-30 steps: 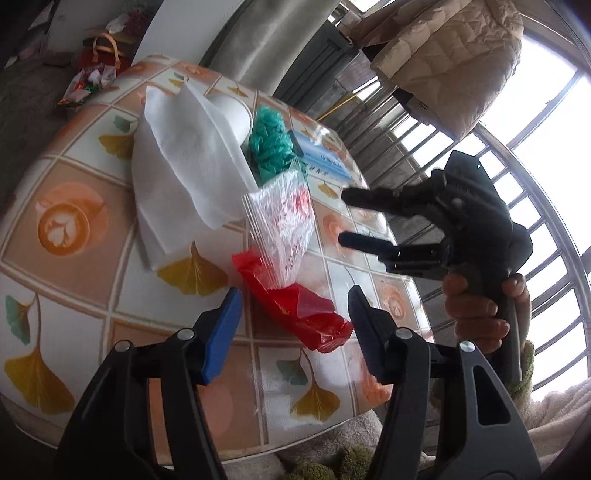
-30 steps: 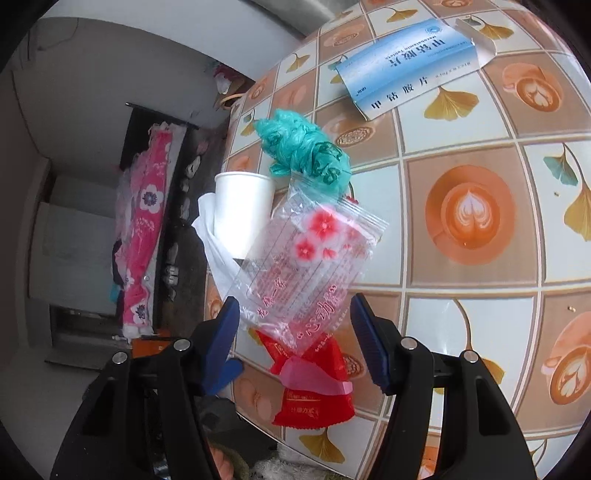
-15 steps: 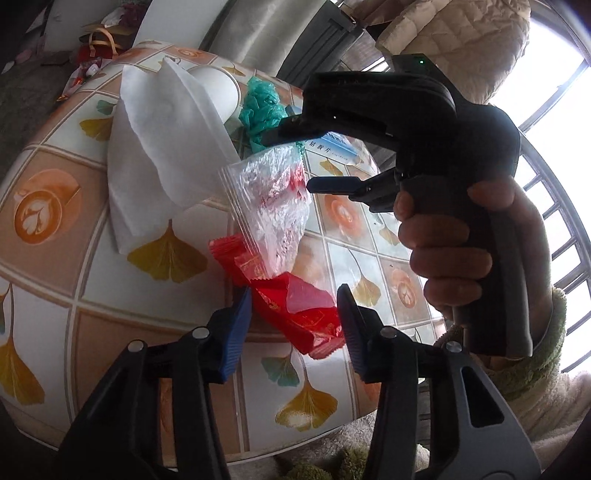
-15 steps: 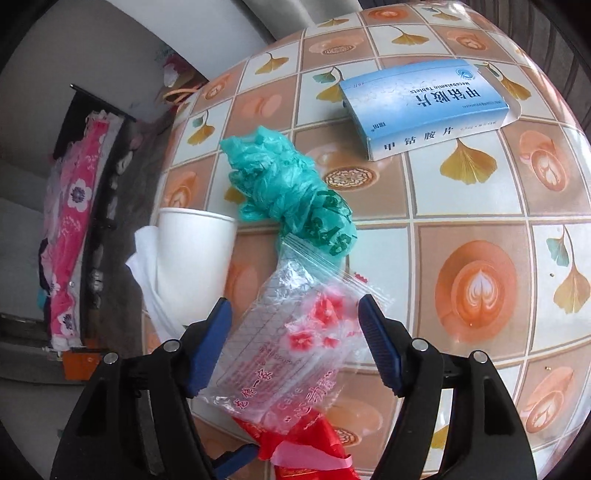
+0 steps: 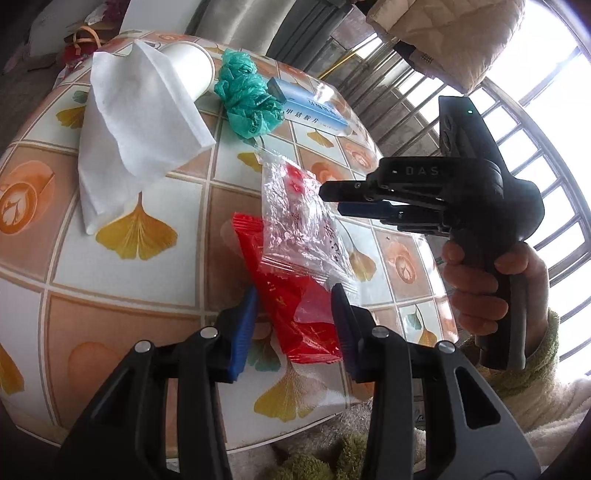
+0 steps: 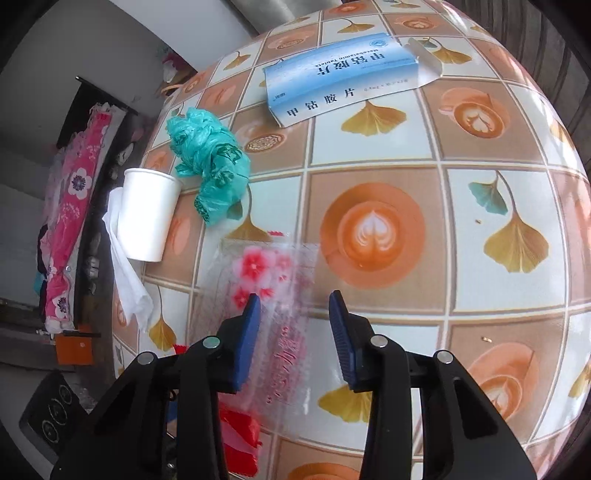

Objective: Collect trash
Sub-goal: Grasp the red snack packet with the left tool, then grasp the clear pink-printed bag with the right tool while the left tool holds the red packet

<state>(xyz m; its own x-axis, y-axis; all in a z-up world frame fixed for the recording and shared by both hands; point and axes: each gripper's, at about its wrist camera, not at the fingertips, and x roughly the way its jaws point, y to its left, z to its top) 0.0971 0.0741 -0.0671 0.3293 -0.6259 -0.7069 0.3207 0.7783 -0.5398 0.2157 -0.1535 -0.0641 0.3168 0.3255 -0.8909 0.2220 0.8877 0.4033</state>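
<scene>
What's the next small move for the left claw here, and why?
Probably finish the squeeze on the red wrapper. The left claw is closing with the wrapper between its pads, though I can't tell if they press it yet. The clear bag overlaps the wrapper's top, and the right claw, also closing, straddles that bag, so lifting before a firm grip could drag both.

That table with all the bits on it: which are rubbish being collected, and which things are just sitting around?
Part of the job:
- red wrapper, between the closing left gripper
- clear flowered bag, between the closing right gripper
- green plastic bag
- paper cup
- white tissue
- blue tablet box, probably

Just lying about:
- quilted cover
- pink floral cloth
</scene>
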